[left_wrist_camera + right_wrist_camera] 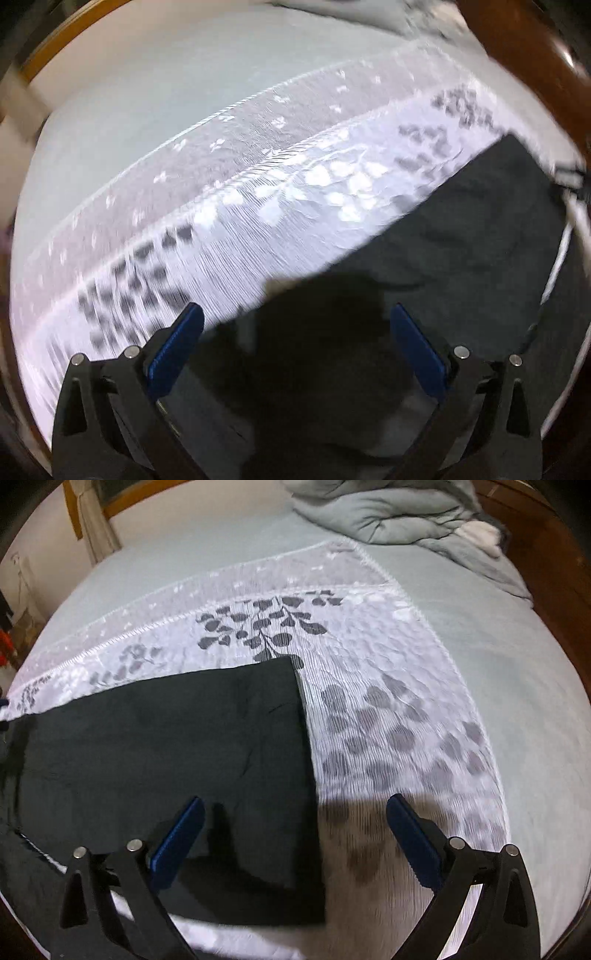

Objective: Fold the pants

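Dark pants (177, 738) lie flat on a white leaf-patterned cloth (388, 720) on the bed, one straight end edge running down the middle of the right wrist view. My right gripper (295, 808) is open and empty, hovering over that end edge near the lower corner. In the left wrist view the pants (461, 240) fill the lower right, blurred. My left gripper (295, 314) is open and empty just above the dark fabric near its upper edge.
The patterned cloth (258, 206) lies on a pale blue-grey sheet (517, 664). A rumpled grey duvet (399, 513) is bunched at the far end. A wooden bed frame (517, 55) curves along the far right. A white cable (557, 258) runs at the right edge.
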Demonstrator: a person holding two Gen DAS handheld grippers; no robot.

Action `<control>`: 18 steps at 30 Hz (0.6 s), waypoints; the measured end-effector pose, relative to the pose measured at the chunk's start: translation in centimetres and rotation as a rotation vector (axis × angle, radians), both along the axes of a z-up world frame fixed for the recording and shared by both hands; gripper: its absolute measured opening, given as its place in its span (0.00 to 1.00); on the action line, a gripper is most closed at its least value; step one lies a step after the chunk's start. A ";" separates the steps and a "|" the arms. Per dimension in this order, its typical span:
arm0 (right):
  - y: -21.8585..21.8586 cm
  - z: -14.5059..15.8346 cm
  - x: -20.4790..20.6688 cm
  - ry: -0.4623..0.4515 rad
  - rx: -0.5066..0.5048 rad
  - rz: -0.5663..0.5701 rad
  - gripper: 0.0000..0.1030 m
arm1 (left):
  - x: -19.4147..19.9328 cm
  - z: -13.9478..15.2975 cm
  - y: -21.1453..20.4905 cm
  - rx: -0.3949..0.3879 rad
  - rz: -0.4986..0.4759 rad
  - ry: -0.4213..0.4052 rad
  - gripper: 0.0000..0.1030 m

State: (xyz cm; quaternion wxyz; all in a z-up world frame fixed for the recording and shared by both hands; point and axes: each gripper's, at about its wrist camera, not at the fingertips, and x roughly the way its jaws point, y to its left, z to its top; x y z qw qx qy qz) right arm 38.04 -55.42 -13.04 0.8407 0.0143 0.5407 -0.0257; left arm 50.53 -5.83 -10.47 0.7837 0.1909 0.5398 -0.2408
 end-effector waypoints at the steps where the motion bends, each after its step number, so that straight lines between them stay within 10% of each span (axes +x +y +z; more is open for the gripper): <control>1: -0.1 0.0 0.3 0.002 0.003 0.006 0.97 | 0.9 -0.7 0.0 -0.011 -0.051 0.030 0.97; 9: -0.4 -1.8 3.9 0.065 0.098 0.056 0.97 | 2.7 -4.7 1.8 -0.146 -0.077 0.276 0.97; 18: 2.0 -1.7 5.5 0.070 0.103 0.137 0.97 | 2.0 -6.5 0.9 -0.069 -0.097 0.279 0.97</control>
